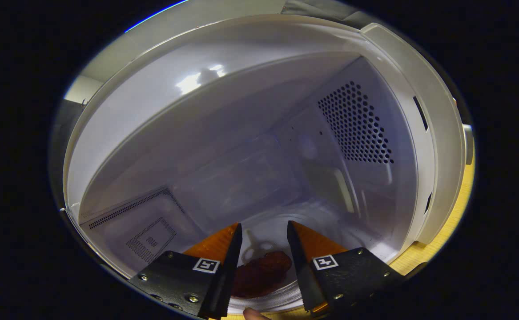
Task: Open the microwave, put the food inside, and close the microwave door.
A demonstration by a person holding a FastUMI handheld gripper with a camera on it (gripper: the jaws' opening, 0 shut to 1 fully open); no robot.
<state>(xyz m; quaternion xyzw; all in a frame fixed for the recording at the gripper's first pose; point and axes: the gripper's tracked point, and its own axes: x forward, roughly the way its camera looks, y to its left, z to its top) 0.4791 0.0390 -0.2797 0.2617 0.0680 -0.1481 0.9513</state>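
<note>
I am looking into the open white microwave (223, 146) from its mouth, and my gripper (264, 223) reaches into the cavity. A dark reddish-brown piece of food (261, 273) fills the gap between the two fingers, low over the round glass turntable (330, 231). Both fingers press against its sides, so the gripper is shut on it. Whether the food rests on the glass or hangs just above it I cannot tell. The turntable's hub shows just beyond the food.
A perforated vent panel (357, 124) is on the cavity's right wall and a dotted panel (148, 240) on the left wall. The microwave's front frame (441, 133) curves round at the right, above a wooden tabletop (457, 209). A person's fingertip (252, 314) shows below the fingers.
</note>
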